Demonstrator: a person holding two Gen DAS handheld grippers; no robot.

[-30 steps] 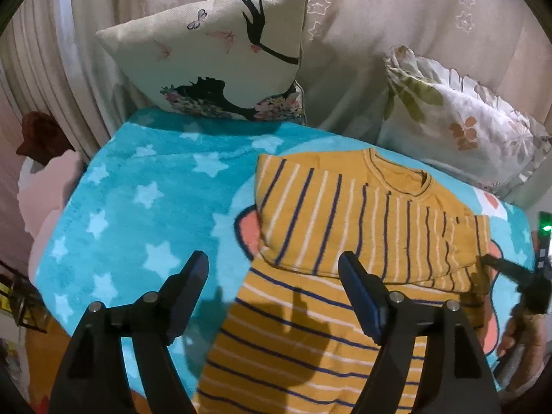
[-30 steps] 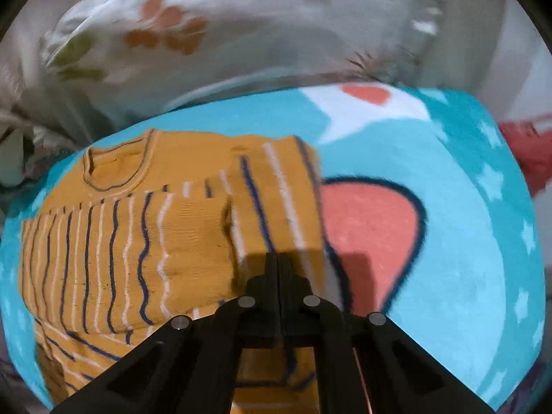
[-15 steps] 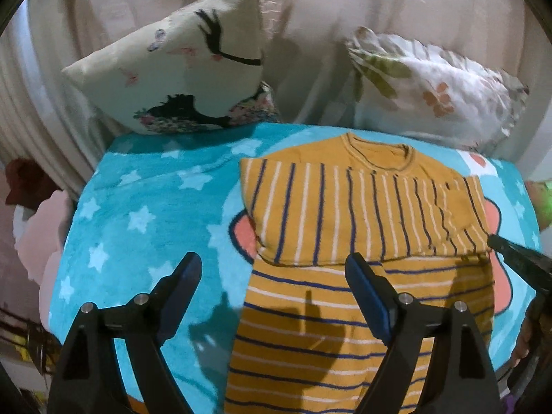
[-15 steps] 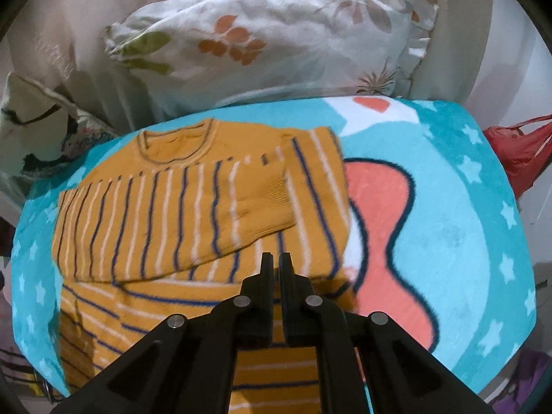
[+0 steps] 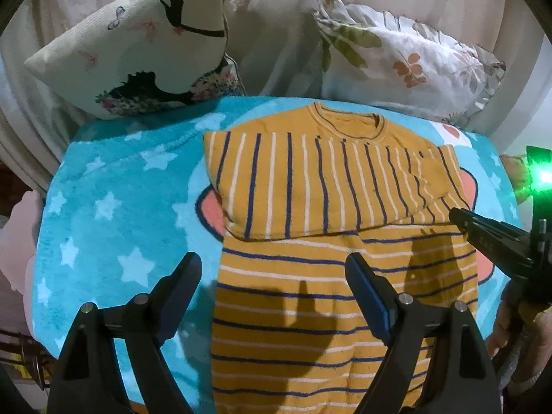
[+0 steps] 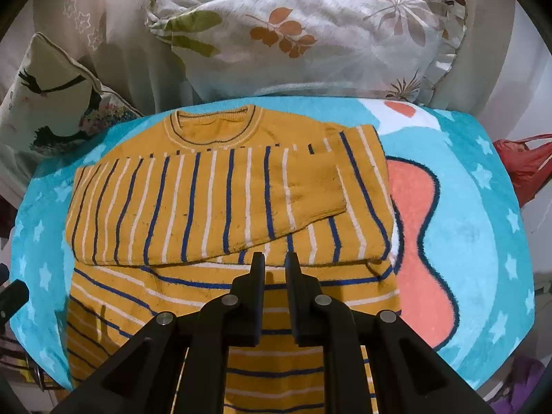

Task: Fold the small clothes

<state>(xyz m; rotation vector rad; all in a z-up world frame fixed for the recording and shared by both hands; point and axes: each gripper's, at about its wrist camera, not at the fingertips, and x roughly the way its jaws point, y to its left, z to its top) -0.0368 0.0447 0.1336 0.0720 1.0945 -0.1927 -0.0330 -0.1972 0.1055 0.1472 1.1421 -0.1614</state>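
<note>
Right wrist view has the mustard striped sweater flat on the turquoise star blanket, neckline toward the leaf-print pillow, both sleeves folded across the chest with the plain cuff on top. The right gripper hangs over the sweater's lower edge of that sleeve band, jaws just starting to part with nothing between them. The left gripper is spread wide and empty above the sweater's striped body, near its left edge.

My guess is the next step is the bottom-up fold. I'd get both grippers down to the hem at matching corners, pinch both layers, then lift evenly toward the neckline so the sleeves don't slide off.

Compared with a second ago, the right gripper was pressed tight right at the cuff; it's since let go and backed away, so more sweater shows. The left one opened slightly wider and rolled a bit.
</note>
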